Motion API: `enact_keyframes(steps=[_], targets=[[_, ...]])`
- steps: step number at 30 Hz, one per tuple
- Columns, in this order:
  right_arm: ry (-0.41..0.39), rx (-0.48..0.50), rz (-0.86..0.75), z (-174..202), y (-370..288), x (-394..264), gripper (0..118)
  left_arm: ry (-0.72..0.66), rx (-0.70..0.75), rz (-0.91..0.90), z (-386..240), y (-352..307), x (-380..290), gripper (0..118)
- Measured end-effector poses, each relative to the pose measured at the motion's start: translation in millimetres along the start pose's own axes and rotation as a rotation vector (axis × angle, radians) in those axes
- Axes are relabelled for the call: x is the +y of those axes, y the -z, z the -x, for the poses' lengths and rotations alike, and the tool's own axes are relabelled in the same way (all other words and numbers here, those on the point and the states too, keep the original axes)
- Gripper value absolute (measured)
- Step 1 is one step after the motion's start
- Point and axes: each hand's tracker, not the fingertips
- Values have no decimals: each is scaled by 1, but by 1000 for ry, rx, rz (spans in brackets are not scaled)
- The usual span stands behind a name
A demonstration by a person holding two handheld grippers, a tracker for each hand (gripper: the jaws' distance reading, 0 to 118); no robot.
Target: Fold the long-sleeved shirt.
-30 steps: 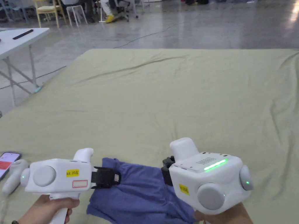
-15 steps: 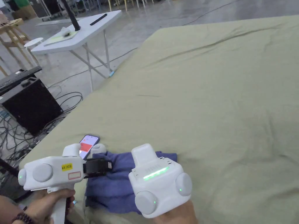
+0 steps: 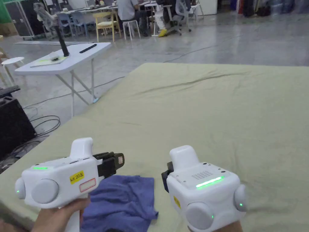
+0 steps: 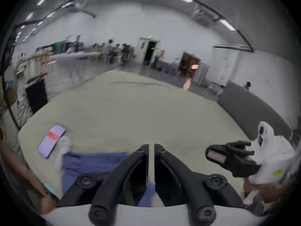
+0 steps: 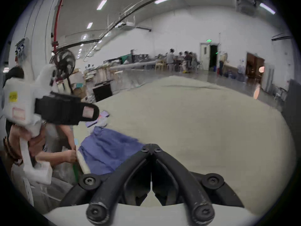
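Shirt: the blue long-sleeved shirt [image 3: 120,202] is folded into a small bundle, lying flat at the near left corner of the table [image 3: 211,114], which has a pale green sheet over it. Nothing is touching it.

Left gripper: the left gripper [image 3: 116,161] is up in the air over the shirt's near left part. In the left gripper view its fingers [image 4: 145,154] stand parallel with just a thin slit between them and nothing in the slit, so basically closed and empty.

Right gripper: the right gripper [image 5: 151,148] is just right of the shirt, also off the cloth. In the right gripper view its tips meet, pressed together on nothing. In the head view the white body hides most of the fingers.

Labels: there's a yellow sticker on the left gripper body, looks like "kit 20" plus 1 more character I can't make out. Below it is a white tag with a red outline, apparently blank. The right body has a yellow sticker too, too angled to read.

Lights: green strip [image 3: 209,182] lit on top of the right body, small green dots on both.

Other stuff: a phone [image 4: 51,139] with its screen lit lies by the table's left edge, just past the shirt, with a white object [image 4: 63,148] beside it (too blurred to tell what). White folding table [image 3: 60,59] on the floor to the left.
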Motion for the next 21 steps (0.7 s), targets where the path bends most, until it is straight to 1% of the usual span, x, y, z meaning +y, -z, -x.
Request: enact_keyframes(steps=[2,4,5,7,10,13,14,15,16,18,19,21], targets=[[13,-86,-53,-38,-43,11,0,103,27,-87,-64,6,4,1],[37,-172,-107,-73,-88,18,0,177,0,-129,-112,12,11,1],[48,-196,-124,-86,-105,20,0,199,-20,-174,-133,12,14,0],[80,-272,-179,-119,-155,26,0,264,-23,-253,-194,12,20,0],[115,-393,-238,-160,-218,16,0,305,-49,-363,-267,16,24,0],[166,-505,-290,-196,-271,-8,0,388,15,-453,-322,32,14,0],[189,-530,-308,-207,-284,-18,0,398,26,-463,-336,36,9,0],[208,-564,-322,-215,-295,-27,0,371,31,-457,-348,41,4,0],[227,-579,-342,-225,-307,-38,0,264,16,-437,-358,37,-1,0],[226,-605,-344,-234,-320,-53,0,140,-43,-441,-367,31,-17,0],[219,-625,-350,-237,-327,-62,0,133,-27,-453,-371,29,-30,0],[197,-663,-373,-241,-338,-78,0,230,31,-474,-375,25,-53,0]])
